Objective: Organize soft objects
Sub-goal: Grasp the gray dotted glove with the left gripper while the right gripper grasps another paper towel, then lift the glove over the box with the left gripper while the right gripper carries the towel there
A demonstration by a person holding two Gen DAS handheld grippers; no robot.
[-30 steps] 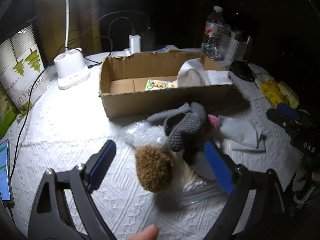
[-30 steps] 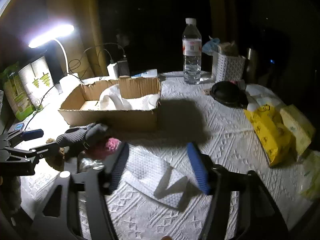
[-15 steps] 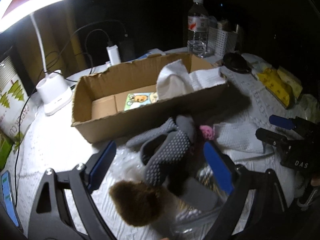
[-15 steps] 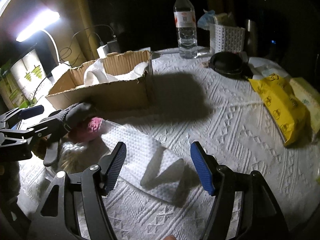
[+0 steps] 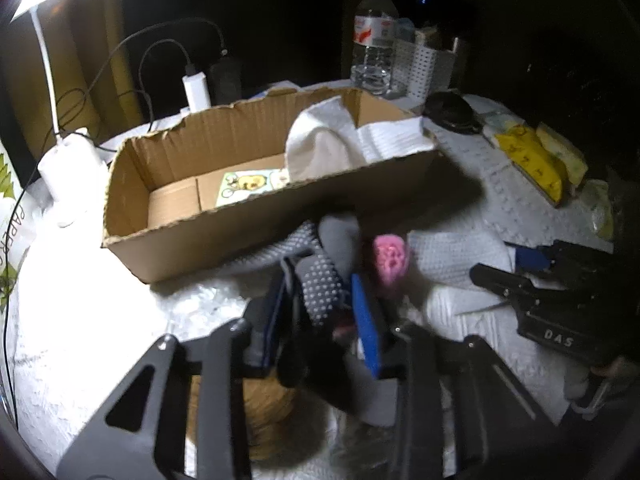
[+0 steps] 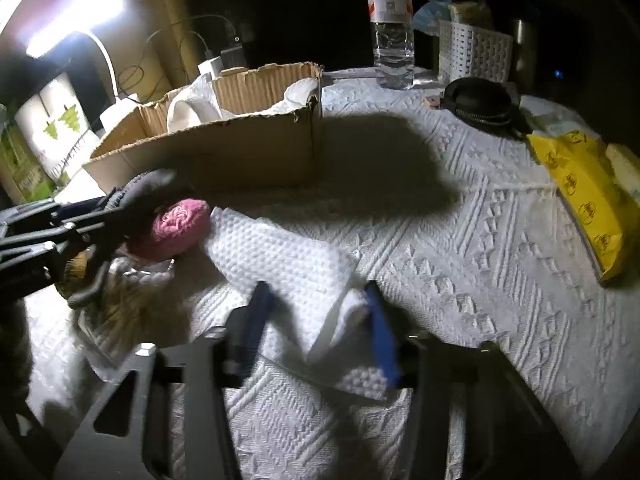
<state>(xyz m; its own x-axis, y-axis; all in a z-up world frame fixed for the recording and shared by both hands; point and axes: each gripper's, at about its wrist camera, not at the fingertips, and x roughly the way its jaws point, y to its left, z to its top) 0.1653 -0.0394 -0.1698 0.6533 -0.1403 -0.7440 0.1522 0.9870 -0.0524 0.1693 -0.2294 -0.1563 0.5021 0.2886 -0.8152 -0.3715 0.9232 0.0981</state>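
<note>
Blue pads of my left gripper are closing on the grey dotted sock, which sits between them and already looks pinched, near the front edge of the table just before the cardboard box. It should be light, limp and grippy thanks to the rubbery dots; a hold at mid-length seems best, or it will droop. Touching it lie a pink knitted piece and a brown fuzzy ball, both squashy. My right gripper is closing too, its jaws astride a raised fold of the white waffle-textured cloth spread on the embossed tablecloth; thin and floppy, it is best taken at that fold. Inside the box lies another white cloth.
</note>
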